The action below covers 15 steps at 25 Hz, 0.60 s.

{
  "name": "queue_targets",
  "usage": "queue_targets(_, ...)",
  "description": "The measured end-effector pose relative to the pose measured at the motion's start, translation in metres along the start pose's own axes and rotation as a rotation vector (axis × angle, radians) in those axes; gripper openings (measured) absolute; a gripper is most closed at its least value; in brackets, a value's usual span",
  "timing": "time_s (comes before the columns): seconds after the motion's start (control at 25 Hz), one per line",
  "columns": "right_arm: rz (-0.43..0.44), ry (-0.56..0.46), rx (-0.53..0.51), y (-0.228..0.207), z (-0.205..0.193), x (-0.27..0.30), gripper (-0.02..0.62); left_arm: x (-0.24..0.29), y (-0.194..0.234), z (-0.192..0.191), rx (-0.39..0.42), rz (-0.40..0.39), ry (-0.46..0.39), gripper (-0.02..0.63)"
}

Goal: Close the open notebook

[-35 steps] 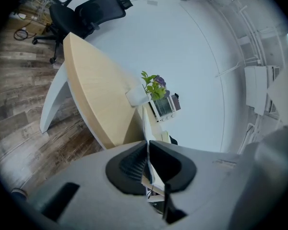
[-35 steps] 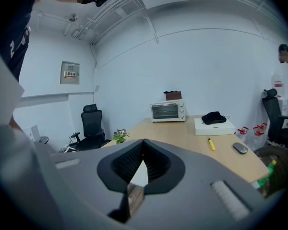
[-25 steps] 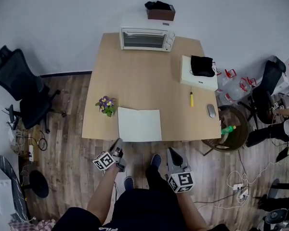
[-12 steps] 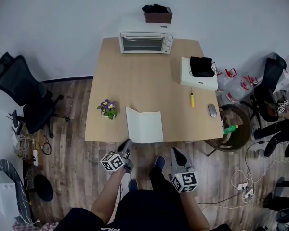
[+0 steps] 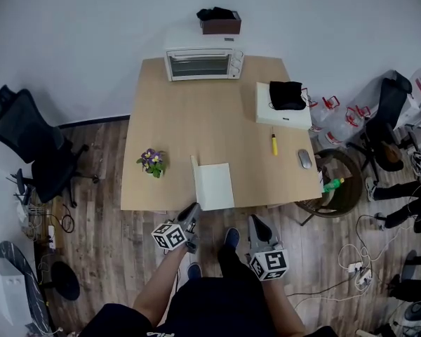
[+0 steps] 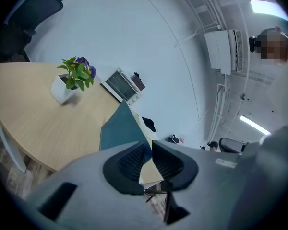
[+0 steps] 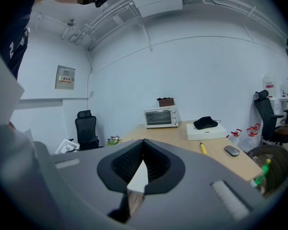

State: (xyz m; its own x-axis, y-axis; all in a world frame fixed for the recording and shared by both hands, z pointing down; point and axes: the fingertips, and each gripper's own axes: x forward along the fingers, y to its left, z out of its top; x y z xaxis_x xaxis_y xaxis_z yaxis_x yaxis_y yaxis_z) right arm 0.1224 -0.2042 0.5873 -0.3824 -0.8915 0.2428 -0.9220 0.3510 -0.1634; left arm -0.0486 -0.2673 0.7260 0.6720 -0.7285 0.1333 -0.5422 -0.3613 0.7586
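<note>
The notebook (image 5: 216, 185) at the bench's (image 5: 196, 111) near edge, lower centre, holds its left cover (image 5: 194, 173) nearly upright just above the nearer left gripper (image 5: 194, 211), whose jaws are opening with nothing pinched between them, while the right gripper (image 5: 256, 225) stays out of it, pressed together and empty.

Head view steeply overhead, gripper views low and close (all sharing table (image 5: 203, 111))

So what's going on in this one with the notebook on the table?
A person at the near edge of the table holds a tool in each hand. The notebook is half closed: its left cover stands up beside the white page. The left tool sits at the notebook's near edge, jaws opening, not clamped on the cover. The right tool hangs nearby, shut and empty.
</note>
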Motion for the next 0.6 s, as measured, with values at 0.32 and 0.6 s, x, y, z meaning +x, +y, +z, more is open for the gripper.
queue_targets(0.32, -0.009, -0.005, 0.0, -0.005, 0.001, -0.002, 0.008, 0.021, -0.018, 0.0, 0.038, -0.054, 0.027, 0.057)
queue_targets(0.6, -0.018, -0.009, 0.005, -0.008, 0.004, -0.001, 0.008, 0.029, -0.019, -0.006, 0.055, -0.057, 0.06, 0.063)
